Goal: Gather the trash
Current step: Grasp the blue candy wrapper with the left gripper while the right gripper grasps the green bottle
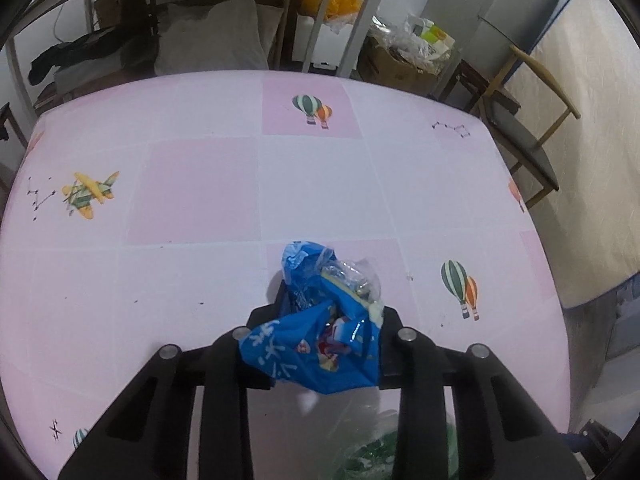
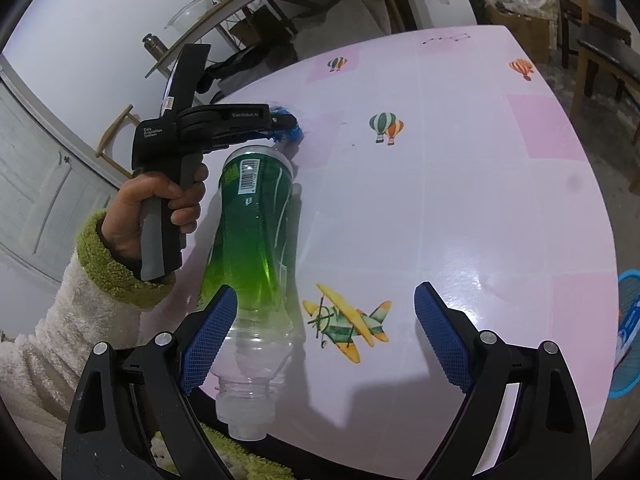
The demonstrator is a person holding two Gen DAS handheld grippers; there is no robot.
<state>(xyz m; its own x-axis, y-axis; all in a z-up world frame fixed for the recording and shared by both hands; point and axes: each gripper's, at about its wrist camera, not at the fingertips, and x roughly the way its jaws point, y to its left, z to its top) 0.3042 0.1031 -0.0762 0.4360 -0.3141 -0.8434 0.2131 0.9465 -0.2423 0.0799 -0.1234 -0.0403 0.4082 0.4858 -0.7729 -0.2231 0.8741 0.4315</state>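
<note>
Black fingers of the left gripper (image 1: pixel 320 332) fill the bottom of its own view, clamped on a crumpled blue wrapper (image 1: pixel 316 344) that bulges up between them, with a scrap of clear plastic (image 1: pixel 356 276) caught in its top folds. From the right wrist view that same gripper (image 2: pixel 286 126) sits toward the far left side of the table, and only a tuft of blue shows at its tip. A hand (image 2: pixel 152 208) in a fluffy cream sleeve with a green cuff grips its handle

By size, the table (image 1: pixel 200 200) comes first, under a pink checked cloth printed with balloons and planes. Next is one green plastic bottle (image 2: pixel 252 240), lying on its side near the front left edge, neck over the edge toward the camera, base pointing at the left gripper. The right gripper (image 2: pixel 320 336) hovers at that front edge with its blue-padded fingers (image 2: pixel 208 336) wide apart and nothing between them; the left pad is just beside the bottle's clear shoulder, and contact cannot be told

I count one wrapper, one bottle, two grippers

The wrapper looks light, soft and slippery, likely to squash and slide, so a pinch across the bunched middle should hold best. The bottle seems empty and light, thin-walled, prone to roll and dent; taking it across the green waist looks safest
</note>
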